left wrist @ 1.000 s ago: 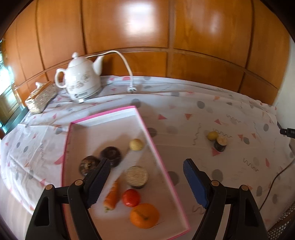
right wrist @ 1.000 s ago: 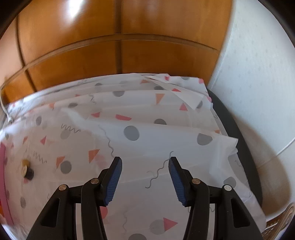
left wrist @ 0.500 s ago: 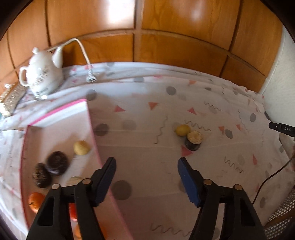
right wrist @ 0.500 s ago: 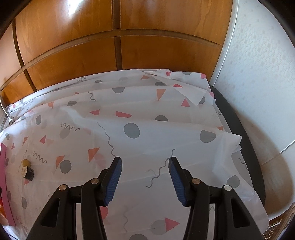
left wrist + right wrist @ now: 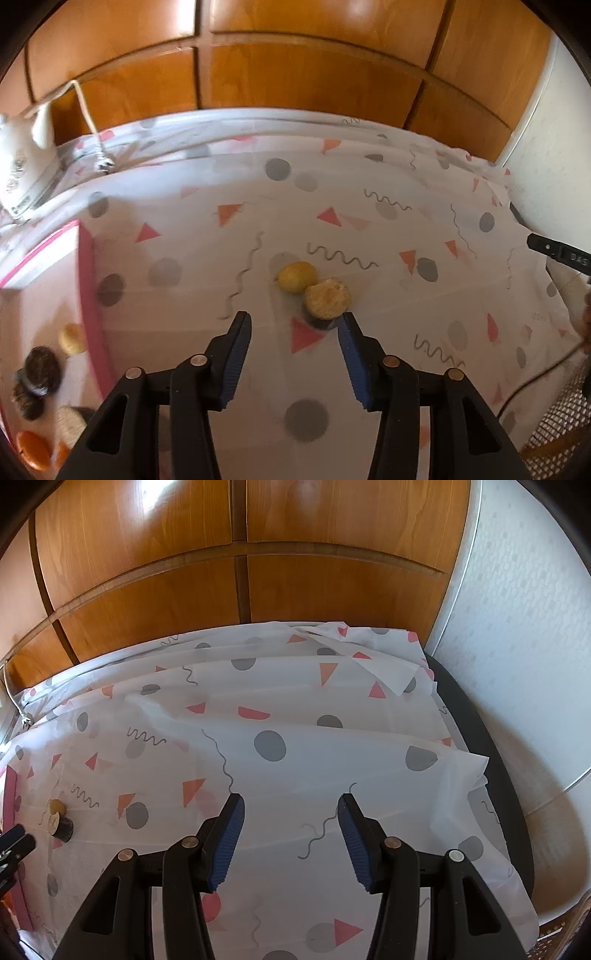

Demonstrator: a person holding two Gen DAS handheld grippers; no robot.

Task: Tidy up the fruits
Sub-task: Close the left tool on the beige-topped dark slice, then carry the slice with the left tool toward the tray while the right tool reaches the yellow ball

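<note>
A small yellow fruit (image 5: 297, 277) and a dark piece with a tan cut top (image 5: 327, 298) lie touching on the patterned tablecloth (image 5: 369, 229). My left gripper (image 5: 294, 328) is open and empty, just short of them, its right finger close to the dark piece. A pink-rimmed tray (image 5: 96, 317) at the left holds several fruits and vegetables, among them an orange (image 5: 34, 449). My right gripper (image 5: 290, 808) is open and empty over bare cloth; both loose pieces show far left in its view, the yellow fruit (image 5: 56, 806) and the dark piece (image 5: 61, 825).
A white kettle (image 5: 22, 170) with its cord stands at the back left by the wooden wall. A black cable and connector (image 5: 559, 253) lie at the right edge. The cloth is creased and folded near the white wall (image 5: 388, 672).
My left gripper has swung right, from over the tray to the two loose pieces, which are now close in front of it. My right gripper has hardly moved.
</note>
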